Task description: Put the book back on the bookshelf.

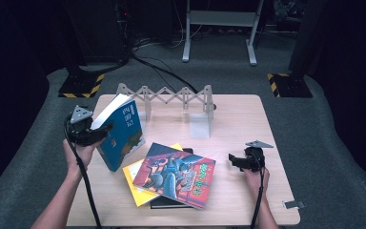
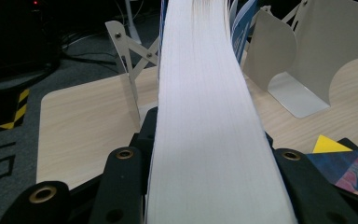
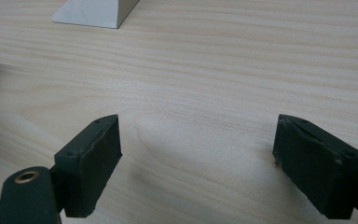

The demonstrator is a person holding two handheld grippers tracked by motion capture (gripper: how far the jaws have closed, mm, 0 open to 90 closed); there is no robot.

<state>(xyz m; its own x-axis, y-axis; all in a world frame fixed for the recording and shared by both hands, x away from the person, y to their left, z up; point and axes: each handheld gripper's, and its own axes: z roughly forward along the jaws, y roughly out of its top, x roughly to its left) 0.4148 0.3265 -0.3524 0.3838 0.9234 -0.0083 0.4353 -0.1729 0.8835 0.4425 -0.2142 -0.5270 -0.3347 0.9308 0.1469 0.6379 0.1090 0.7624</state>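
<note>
The left gripper (image 1: 96, 135) is clamped on a blue book (image 1: 122, 136), held tilted above the table's (image 1: 248, 114) left edge. In the left gripper view the book's white page edge (image 2: 205, 116) runs up between the two jaws. The right gripper (image 1: 232, 161) rests on the bare table, jaws wide apart, near a stack of books (image 1: 174, 175).

Blue book (image 1: 122, 136) was held up off the desk (image 1: 238, 124) at its left side, tilted, cover facing right, white page edge (image 2: 205, 116) turned toward the left gripper (image 1: 95, 135). That gripper's jaws were clamped across the page block. Cover showed blue with white lettering and a green-orange picture. Book's lower corner hung just above the desk.
</note>
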